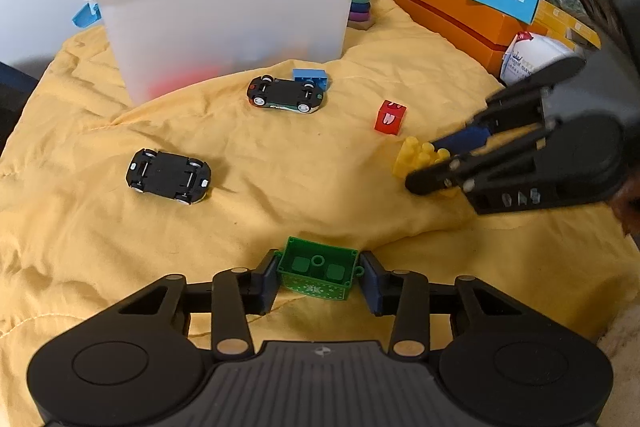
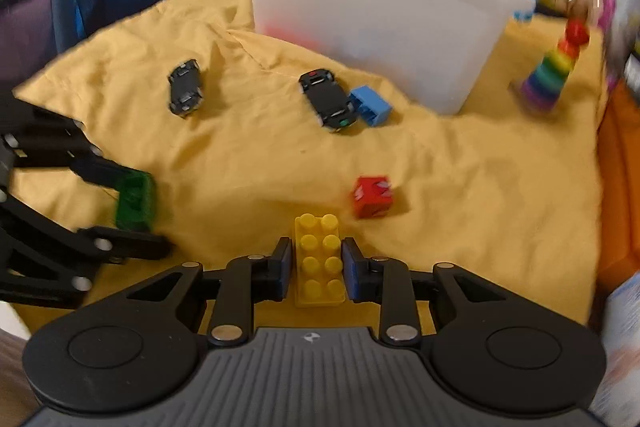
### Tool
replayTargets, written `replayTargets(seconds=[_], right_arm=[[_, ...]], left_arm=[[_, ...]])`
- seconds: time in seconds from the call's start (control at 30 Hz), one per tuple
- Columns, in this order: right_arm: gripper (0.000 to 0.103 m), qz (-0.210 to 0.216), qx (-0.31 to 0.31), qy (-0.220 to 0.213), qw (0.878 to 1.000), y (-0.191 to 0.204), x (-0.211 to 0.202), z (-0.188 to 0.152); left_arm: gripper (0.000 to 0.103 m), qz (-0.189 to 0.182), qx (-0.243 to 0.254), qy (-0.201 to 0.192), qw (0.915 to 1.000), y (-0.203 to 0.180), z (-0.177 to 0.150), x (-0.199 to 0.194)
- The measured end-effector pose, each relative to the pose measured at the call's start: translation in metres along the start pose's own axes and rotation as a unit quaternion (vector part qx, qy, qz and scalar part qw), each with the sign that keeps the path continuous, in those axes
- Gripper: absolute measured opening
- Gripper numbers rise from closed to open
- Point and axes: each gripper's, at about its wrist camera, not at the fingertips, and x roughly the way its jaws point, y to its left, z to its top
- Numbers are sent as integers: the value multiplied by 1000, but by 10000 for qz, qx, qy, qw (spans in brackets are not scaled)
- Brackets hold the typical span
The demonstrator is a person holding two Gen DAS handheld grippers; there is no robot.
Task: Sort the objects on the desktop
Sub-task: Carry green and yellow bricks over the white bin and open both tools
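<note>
Left gripper [image 1: 319, 281] pinching green brick [image 1: 318, 269], right gripper [image 2: 315, 269] straddling yellow brick [image 2: 319, 261] lengthwise on yellow cloth [image 2: 460, 187], pads near, contact unclear.

Wrinkled matt yellow cloth [image 1: 280, 195]. Translucent frosted plastic bin [image 1: 224, 23]. Glossy moulded plastic: green brick [image 1: 318, 273], yellow studded brick [image 2: 319, 259], red block [image 1: 390, 117]. Matt black plastic gripper linkages, bright metal pivot pins [image 1: 231, 346].

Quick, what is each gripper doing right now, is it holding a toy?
Left gripper: fingers around the hollow green plastic brick, touching both sides, apparently gripping.
Right gripper: fingers beside the long yellow studded brick, small gaps, not gripping yet.
</note>
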Motion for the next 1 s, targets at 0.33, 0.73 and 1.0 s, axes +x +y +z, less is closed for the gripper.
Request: replayTargets(seconds=[0.33, 0.73, 1.0], right_arm=[[27, 53, 348, -360, 9987, -14, -12, 9], [27, -513, 768, -2437, 9655, -68, -56, 160], [35, -576, 1379, -1790, 9724, -89, 10, 214]], left_arm=[[45, 68, -78, -750, 9971, 23, 56, -32], [45, 849, -218, -2369, 9676, 74, 239, -49], [46, 1228, -689, -1083, 9841, 103, 254, 44]])
